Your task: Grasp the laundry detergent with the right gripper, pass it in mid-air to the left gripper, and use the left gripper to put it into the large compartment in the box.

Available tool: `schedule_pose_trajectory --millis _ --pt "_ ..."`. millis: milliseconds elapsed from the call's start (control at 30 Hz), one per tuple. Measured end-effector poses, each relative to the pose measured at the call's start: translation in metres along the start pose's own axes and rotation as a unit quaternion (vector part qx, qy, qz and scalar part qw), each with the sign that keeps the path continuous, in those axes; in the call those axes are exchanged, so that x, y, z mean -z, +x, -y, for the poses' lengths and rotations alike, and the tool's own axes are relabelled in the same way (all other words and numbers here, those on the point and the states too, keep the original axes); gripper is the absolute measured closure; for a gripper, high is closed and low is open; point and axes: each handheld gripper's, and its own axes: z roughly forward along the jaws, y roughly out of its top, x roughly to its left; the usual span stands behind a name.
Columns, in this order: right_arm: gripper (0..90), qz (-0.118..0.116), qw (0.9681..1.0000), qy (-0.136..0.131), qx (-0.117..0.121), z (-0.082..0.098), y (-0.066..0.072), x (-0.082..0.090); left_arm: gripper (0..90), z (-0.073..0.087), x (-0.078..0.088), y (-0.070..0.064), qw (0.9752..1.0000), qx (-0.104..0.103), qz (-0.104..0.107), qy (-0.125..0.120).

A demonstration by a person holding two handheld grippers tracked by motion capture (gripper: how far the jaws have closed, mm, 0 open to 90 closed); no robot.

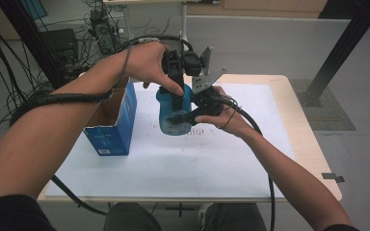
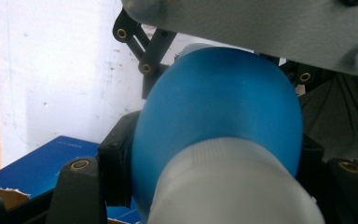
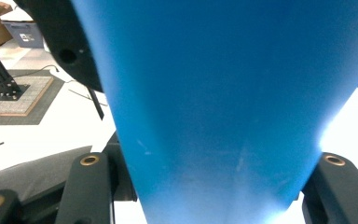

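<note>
Both tools are clamped on one blue bottle (image 1: 174, 113), held upright just above the white-covered desk (image 1: 250, 159), a little right of an open blue carton (image 1: 112, 126). The left hand-held gripper (image 1: 177, 98) comes down from above and pinches the bottle at its neck end — in the left gripper view its jaws sit against the blue shoulder (image 2: 219, 116) just beyond a pale, whitish cap (image 2: 228, 186). The right hand-held gripper (image 1: 185, 117) comes in from the side and pinches the lower body; the right gripper view shows the blue wall (image 3: 223, 102) wedged between its two black jaws.

The likely work is a two-handed one: steadying the body while the top is turned or pulled, or lifting the bottle toward the carton.

What could go wrong from here:
- The body is smooth and tapering, so the right grip could slide along it if the hands pull apart.
- The wall looks like soft plastic — squeezing harder may dent it, and could push contents out if the cap is loose.
- The two grippers are crowded together, so twisting one may knock it against the other's grey plate (image 1: 207, 77).
- Letting go with one hand would leave the bottle to swing or tip onto the desk.
</note>
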Motion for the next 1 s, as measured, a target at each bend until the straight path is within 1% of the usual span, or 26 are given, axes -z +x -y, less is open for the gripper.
schedule_pose_trajectory --millis 33,67,100,133,300,733,1000 --pt "41.2 0.000 1.0000 0.000 0.000 0.0000 0.0000 0.0000 35.9 0.0001 -0.0002 0.0001 1.0000 -0.001 0.000 0.000" --pt "41.0 -0.010 0.9999 -0.005 -0.012 -0.0002 0.0015 -0.0004 35.9 0.0005 0.0000 0.0000 1.0000 -0.001 0.000 0.001" --pt "41.0 -0.010 0.9999 -0.005 -0.012 -0.0002 0.0015 -0.0004 36.0 0.0005 0.0000 0.0000 1.0000 -0.001 0.000 0.001" --pt "40.8 -0.003 1.0000 -0.001 -0.001 0.0004 -0.0007 -0.0008 36.0 0.0009 -0.0003 0.0000 1.0000 0.000 0.000 0.000" --pt "40.7 -0.004 1.0000 -0.002 -0.002 0.0002 -0.0010 -0.0014 36.0 0.0022 -0.0001 -0.0004 1.0000 0.003 0.000 -0.002" --pt "40.2 -0.006 0.9999 -0.007 -0.006 -0.0006 -0.0002 -0.0026 36.1 0.0031 0.0018 -0.0010 1.0000 0.001 -0.002 -0.001" --pt "39.7 -0.007 0.9999 -0.006 -0.011 -0.0006 0.0003 -0.0020 36.1 0.0022 0.0021 -0.0018 1.0000 0.002 -0.001 -0.001"
